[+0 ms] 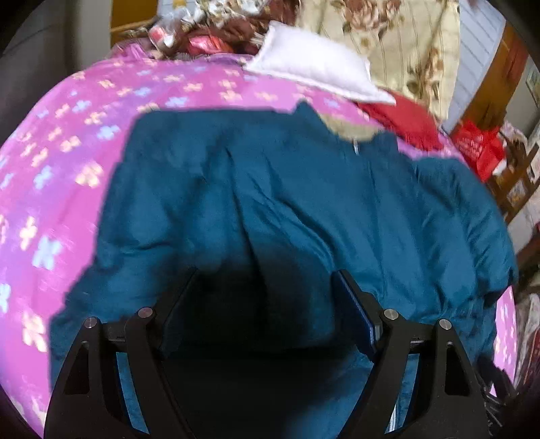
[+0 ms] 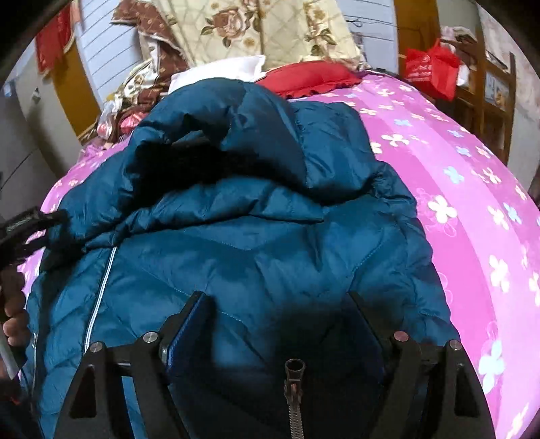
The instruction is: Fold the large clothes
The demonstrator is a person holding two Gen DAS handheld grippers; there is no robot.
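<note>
The teal puffer jacket (image 2: 263,243) lies rumpled on the pink flowered bed (image 2: 472,189). Our left gripper (image 1: 263,297) and right gripper (image 2: 280,317) hover above it, jaws spread, empty. Between folds, we reckon; next, grab an edge.

A home bedroom. A bed (image 2: 449,189) with a pink flowered sheet fills both views. At its far edge lie a white pillow (image 1: 314,67), a red cushion (image 2: 310,79) and a cream rose-print quilt (image 2: 256,30). Beside the bed stands a wooden shelf (image 2: 489,98) with a red bag (image 2: 428,69).
</note>
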